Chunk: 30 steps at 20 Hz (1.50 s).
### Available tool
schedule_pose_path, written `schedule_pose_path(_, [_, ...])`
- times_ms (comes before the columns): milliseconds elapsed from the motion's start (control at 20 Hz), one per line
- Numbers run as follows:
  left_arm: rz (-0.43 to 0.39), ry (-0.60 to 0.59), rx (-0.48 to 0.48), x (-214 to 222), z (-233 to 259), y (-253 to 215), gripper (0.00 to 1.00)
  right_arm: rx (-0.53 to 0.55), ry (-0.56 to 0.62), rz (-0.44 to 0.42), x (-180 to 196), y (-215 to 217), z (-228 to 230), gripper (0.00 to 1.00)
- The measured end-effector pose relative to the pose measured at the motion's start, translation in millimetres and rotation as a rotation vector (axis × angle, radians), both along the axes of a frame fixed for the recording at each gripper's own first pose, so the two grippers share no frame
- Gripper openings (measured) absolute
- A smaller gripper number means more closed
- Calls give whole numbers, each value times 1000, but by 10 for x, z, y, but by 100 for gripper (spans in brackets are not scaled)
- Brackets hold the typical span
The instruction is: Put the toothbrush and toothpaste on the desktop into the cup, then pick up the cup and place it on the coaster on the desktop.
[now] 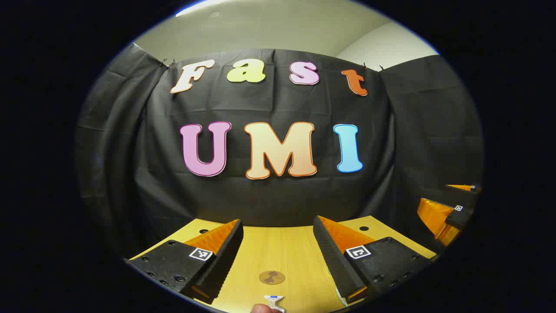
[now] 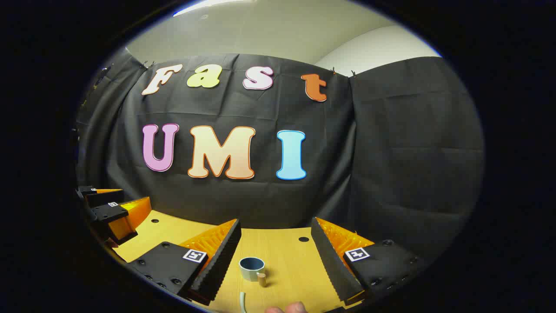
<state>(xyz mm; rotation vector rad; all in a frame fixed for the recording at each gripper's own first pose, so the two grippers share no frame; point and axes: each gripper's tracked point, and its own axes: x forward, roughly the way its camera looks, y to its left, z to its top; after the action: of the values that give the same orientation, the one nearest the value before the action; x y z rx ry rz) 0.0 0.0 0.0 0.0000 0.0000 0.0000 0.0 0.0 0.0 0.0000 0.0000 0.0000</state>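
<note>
In the left gripper view my left gripper (image 1: 278, 221) is open above the wooden desktop (image 1: 286, 248). A round brown coaster (image 1: 272, 277) lies between its fingers, with the crimped end of a white and blue toothpaste tube (image 1: 274, 301) just nearer. In the right gripper view my right gripper (image 2: 276, 221) is open too. A blue-grey cup (image 2: 252, 268) with a wooden handle (image 2: 261, 279) stands upright between its fingers, apart from both. The pale end of the toothbrush (image 2: 242, 302) lies on the desktop in front of the cup.
Black cloth walls close the far and side edges of the desktop. Small round holes (image 2: 303, 239) dot the tabletop. The right gripper (image 1: 436, 195) hangs at the far right of the left gripper view. The left gripper (image 2: 134, 195) hangs at the far left of the right gripper view. Fingertips of a hand (image 2: 286, 308) show at the bottom edge.
</note>
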Motion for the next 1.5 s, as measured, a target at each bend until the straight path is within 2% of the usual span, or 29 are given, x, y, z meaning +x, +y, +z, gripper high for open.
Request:
schedule_pose_path(100, [1,-4,8,-20,20,14,95,11,0,0,-3,3,1,99])
schedule_pose_path(150, [3,0,14,-24,18,23,94,11,3,4,-5,14,-12,96])
schedule_pose_path(200, [4,3,16,-36,6,32,95,12,1,9,-6,17,-7,99])
schedule_pose_path(300, [10,10,28,-59,-18,57,97,17,-5,22,-23,71,6,100])
schedule_pose_path(350, [12,11,34,-68,-19,70,94,21,-1,32,-22,99,-26,100])
schedule_pose_path(650, [35,27,42,-137,-106,145,94,3,23,96,-40,285,-136,99])
schedule_pose_path(1000, [46,55,36,-170,-237,205,95,-8,35,116,7,349,-183,99])
schedule_pose_path(1500, [33,140,43,-240,-612,284,97,-42,140,179,60,601,-620,100])
